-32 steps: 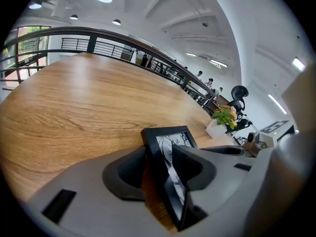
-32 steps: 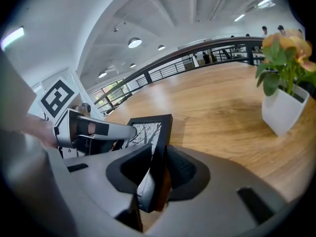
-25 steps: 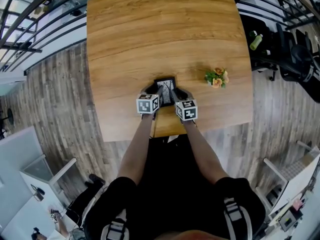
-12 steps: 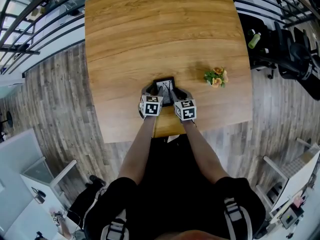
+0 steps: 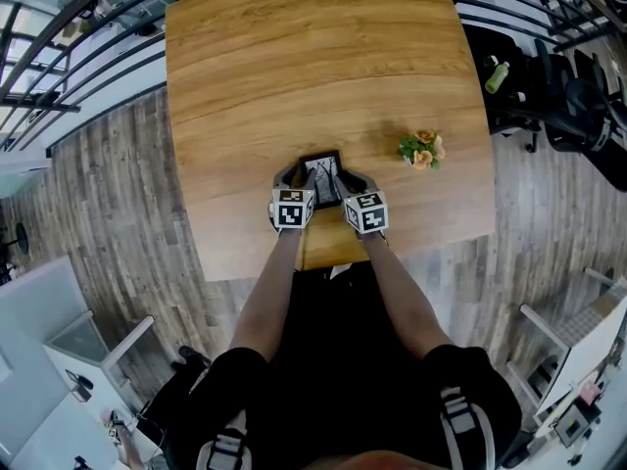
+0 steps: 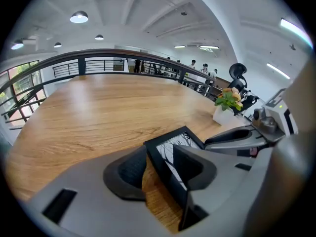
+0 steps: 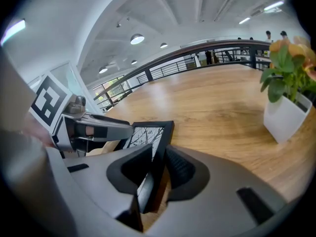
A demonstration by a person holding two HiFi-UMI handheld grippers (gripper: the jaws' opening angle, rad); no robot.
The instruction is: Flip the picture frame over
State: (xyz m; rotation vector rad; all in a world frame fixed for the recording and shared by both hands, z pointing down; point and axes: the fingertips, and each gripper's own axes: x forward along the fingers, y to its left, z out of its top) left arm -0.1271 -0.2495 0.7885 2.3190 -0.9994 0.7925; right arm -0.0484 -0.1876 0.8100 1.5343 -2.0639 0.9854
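On the wooden table [image 5: 294, 67], picture frame [image 5: 321, 176] is judged light, rigid, breakable; grip side rails: right gripper [image 7: 159, 169] pinches one, left gripper [image 6: 163, 169] loosely straddles the other.

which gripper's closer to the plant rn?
Right. The right gripper is on the frame's right edge, the plant's side. The left gripper is at the frame's left edge, farther away.

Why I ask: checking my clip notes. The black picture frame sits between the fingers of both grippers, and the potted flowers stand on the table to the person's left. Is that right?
No: the head view shows the potted flowers on the table to the person's right, not left. The black picture frame does sit between the fingers of the left gripper and right gripper.
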